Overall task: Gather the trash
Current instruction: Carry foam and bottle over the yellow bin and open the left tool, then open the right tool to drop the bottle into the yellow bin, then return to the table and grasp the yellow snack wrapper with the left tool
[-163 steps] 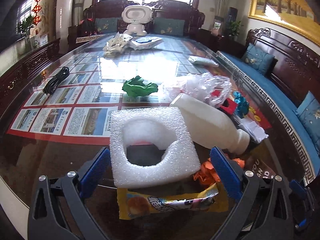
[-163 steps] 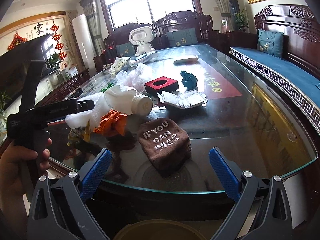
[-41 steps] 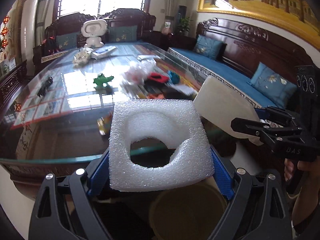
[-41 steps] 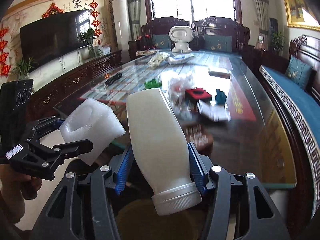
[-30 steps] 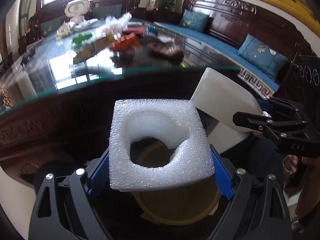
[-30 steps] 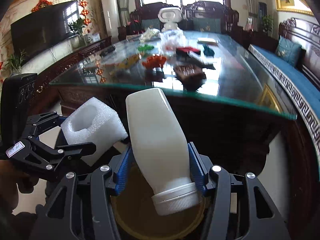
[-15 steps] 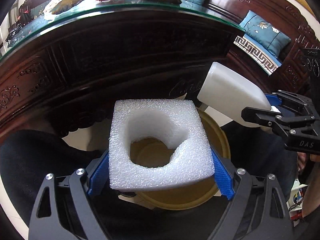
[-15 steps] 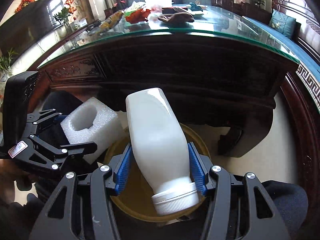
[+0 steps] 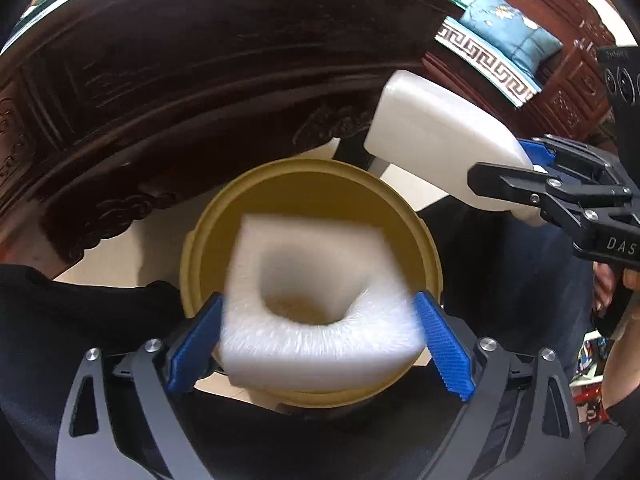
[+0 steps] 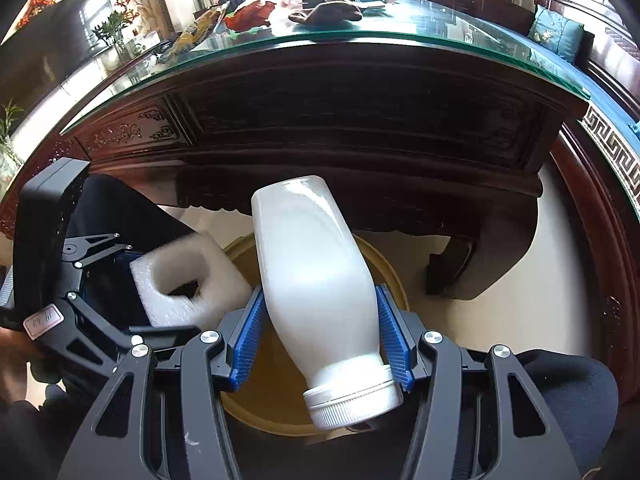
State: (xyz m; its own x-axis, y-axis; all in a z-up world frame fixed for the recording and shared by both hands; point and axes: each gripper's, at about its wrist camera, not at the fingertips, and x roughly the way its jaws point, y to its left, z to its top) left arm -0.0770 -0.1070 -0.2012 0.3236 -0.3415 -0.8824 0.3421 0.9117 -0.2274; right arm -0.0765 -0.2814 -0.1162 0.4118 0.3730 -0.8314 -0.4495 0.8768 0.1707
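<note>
Apparently loose, one foam block (image 9: 316, 304), one bottle (image 10: 320, 292), one bin (image 9: 320, 184).

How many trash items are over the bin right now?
2: the foam block, blurred between the open left tongs above the yellow bin; the white bottle, clamped in the right tongs.

A white foam block (image 9: 320, 300), coarse and grainy with a fuzzy matt surface, sits over a smooth mustard-yellow plastic bin (image 9: 420, 232). Beside the bin, a white plastic bottle (image 10: 320, 292) looks smooth with a soft sheen, its cap ridged. Ribbed blue pads (image 10: 390, 336) press its sides. Behind the bin, a dark carved wooden table (image 10: 360, 120) is polished, topped with glossy reflective glass.
</note>
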